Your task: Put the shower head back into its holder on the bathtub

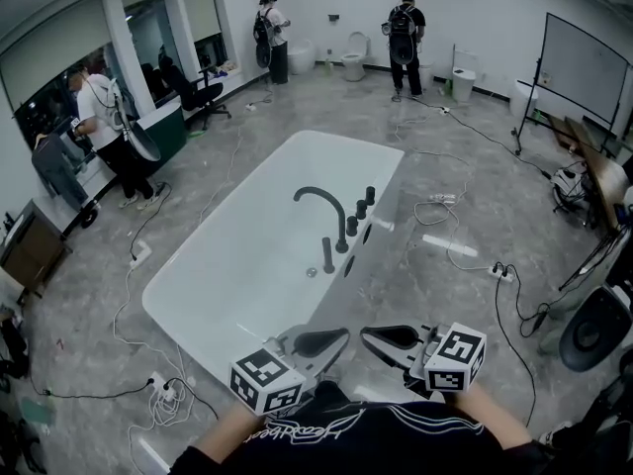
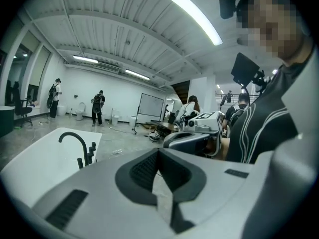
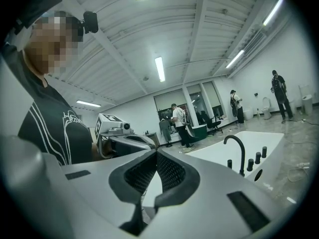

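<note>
My left gripper (image 1: 326, 341) and right gripper (image 1: 386, 337) were both clenched empty, just off the bathtub's (image 1: 223, 285) near end.

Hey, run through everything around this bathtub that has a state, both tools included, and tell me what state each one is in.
Left tool: shut, nothing in it.
Right tool: shut, nothing in it.
Bathtub: no water visible inside.
Faucet: not running.
Shower head: appears to stand upright on the tub rim, held by neither tool.
Ceiling light: on.
</note>
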Demonstrator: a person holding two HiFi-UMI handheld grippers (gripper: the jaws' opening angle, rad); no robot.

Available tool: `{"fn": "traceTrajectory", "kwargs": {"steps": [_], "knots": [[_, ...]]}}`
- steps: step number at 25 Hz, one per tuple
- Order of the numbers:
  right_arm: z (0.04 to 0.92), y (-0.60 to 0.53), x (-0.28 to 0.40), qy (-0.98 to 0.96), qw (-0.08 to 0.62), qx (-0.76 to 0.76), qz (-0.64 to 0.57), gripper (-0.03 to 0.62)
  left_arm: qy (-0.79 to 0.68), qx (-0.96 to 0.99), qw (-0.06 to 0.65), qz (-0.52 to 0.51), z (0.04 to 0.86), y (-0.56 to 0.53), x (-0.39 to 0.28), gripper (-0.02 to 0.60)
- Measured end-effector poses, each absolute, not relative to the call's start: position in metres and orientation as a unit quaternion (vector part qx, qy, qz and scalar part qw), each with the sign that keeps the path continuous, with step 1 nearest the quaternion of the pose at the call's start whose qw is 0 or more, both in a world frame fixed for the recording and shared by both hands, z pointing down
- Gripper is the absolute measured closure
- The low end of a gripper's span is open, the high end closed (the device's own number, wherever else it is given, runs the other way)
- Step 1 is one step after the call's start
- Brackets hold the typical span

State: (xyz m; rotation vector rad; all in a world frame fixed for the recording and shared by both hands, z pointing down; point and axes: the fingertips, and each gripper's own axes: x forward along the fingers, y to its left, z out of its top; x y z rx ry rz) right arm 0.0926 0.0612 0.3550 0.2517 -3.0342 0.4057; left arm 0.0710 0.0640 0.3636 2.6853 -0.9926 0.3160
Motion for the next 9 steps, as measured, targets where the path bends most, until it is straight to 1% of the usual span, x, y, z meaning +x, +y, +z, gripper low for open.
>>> {"fn": "traceTrajectory", "kwargs": {"steps": [9], "knots": [[0.356, 0.068, 0.108, -0.988, 0.029, 0.088, 0.126, 0.58, -0.325, 0.93, 0.148, 0.092, 0.365, 0.071, 0.089, 0.577]]}}
